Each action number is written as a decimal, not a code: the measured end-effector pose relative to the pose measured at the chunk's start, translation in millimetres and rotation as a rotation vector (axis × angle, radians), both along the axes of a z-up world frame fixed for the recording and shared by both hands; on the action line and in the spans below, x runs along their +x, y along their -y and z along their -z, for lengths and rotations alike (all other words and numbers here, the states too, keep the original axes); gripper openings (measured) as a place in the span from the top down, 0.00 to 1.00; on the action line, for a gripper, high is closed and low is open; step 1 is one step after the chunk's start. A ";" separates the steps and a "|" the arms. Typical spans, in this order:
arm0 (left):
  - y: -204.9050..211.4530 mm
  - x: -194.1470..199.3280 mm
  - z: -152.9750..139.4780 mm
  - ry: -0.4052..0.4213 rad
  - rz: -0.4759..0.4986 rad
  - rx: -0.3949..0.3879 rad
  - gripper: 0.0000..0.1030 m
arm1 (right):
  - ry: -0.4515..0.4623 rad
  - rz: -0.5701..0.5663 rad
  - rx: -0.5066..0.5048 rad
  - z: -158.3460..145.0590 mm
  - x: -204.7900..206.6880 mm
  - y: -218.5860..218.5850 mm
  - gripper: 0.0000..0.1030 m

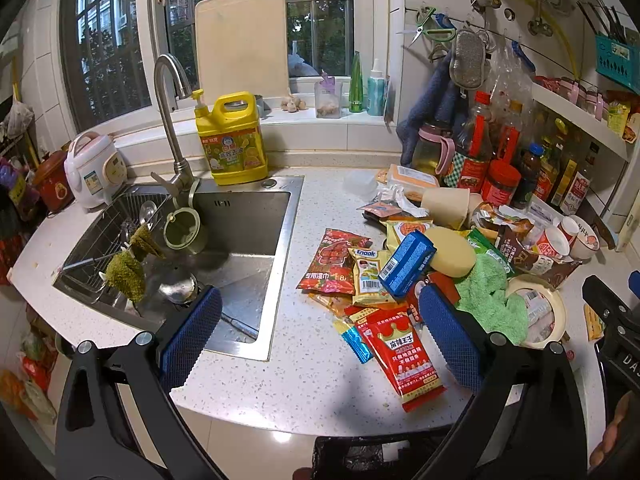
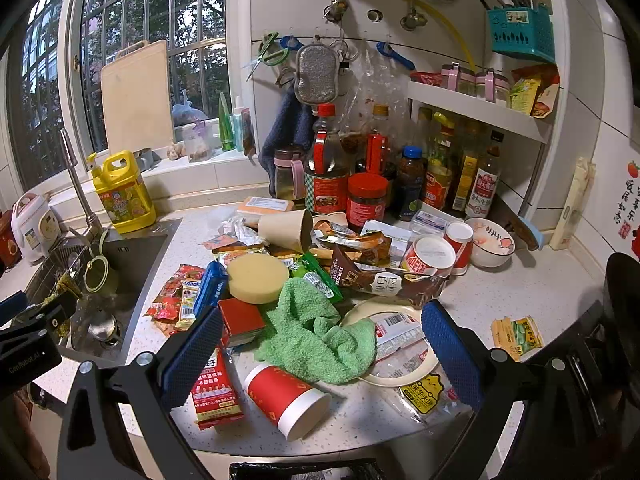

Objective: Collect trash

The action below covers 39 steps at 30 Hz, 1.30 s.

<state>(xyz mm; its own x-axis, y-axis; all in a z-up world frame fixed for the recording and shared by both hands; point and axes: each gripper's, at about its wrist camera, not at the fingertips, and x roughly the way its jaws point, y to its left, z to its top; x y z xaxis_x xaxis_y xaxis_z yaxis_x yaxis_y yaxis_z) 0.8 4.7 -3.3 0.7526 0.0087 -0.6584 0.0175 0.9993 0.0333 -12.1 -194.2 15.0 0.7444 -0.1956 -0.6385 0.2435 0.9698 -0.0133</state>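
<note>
bare surface [image 1: 304,376] lies open along the near edge beside the sink [image 1: 240,240]; wrappers [image 1: 400,344], a green cloth [image 2: 316,332] and bottles [image 2: 326,168] crowd the right and back.

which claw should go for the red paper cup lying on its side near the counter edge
Right. The red paper cup lies just ahead between the open right claw fingers. The left claw, also open, faces the red snack packet nearer the sink.

Daylit barred window [image 1: 248,20] above speckled white counter [image 1: 304,380] and steel sink [image 1: 240,240].

Each hand-held gripper [image 1: 320,324] has black arms, blue textured pads [image 2: 192,360].
</note>
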 end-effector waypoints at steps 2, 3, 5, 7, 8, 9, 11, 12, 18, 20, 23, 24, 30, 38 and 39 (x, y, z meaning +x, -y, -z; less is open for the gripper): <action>0.1 -0.2 0.2 -0.001 0.001 -0.001 0.06 | 0.001 0.000 -0.001 0.0 0.0 -0.3 0.05; -0.2 -0.2 0.0 0.000 0.001 -0.001 0.06 | 0.000 0.001 0.000 0.0 0.1 0.0 0.05; -0.4 -0.1 0.0 0.001 0.001 -0.002 0.06 | 0.000 0.000 0.001 -0.3 0.1 0.0 0.05; 0.4 -0.4 0.4 0.002 0.002 -0.001 0.06 | 0.001 0.000 -0.002 -0.4 0.2 0.1 0.05; 0.3 -0.2 0.3 0.002 0.002 -0.002 0.06 | 0.001 0.000 0.000 -0.4 0.2 0.3 0.05; 0.4 -0.2 0.4 0.001 0.003 -0.002 0.06 | 0.001 0.000 0.001 -0.4 0.3 0.4 0.05; 1.3 -0.3 0.7 0.001 0.003 -0.001 0.06 | 0.001 0.001 -0.001 -0.5 0.3 0.4 0.05; 1.3 -0.3 0.8 0.000 0.003 -0.001 0.06 | 0.000 0.001 -0.001 -0.6 0.3 0.5 0.05; 1.8 -0.6 0.9 0.000 0.002 -0.001 0.06 | 0.001 0.000 -0.001 -0.7 0.7 0.3 0.05; 2.0 -0.7 1.2 0.000 0.003 -0.001 0.06 | 0.001 -0.001 0.000 -0.6 0.9 0.2 0.05; 1.3 -0.2 0.8 -0.001 0.002 -0.001 0.06 | 0.001 0.000 0.001 -0.7 1.0 0.2 0.05; 1.3 -0.3 0.9 -0.001 0.002 -0.002 0.06 | 0.001 0.000 -0.001 -0.6 1.2 0.2 0.05; 1.3 -0.1 0.8 -0.001 0.003 -0.002 0.06 | 0.000 0.001 0.001 -0.3 1.4 0.6 0.05; 2.7 -0.2 1.3 -0.002 0.003 -0.003 0.06 | 0.000 0.001 -0.001 1.4 1.7 3.8 0.05; 2.7 -0.3 1.3 -0.002 0.006 -0.006 0.06 | 0.000 0.001 0.000 1.6 1.8 4.4 0.05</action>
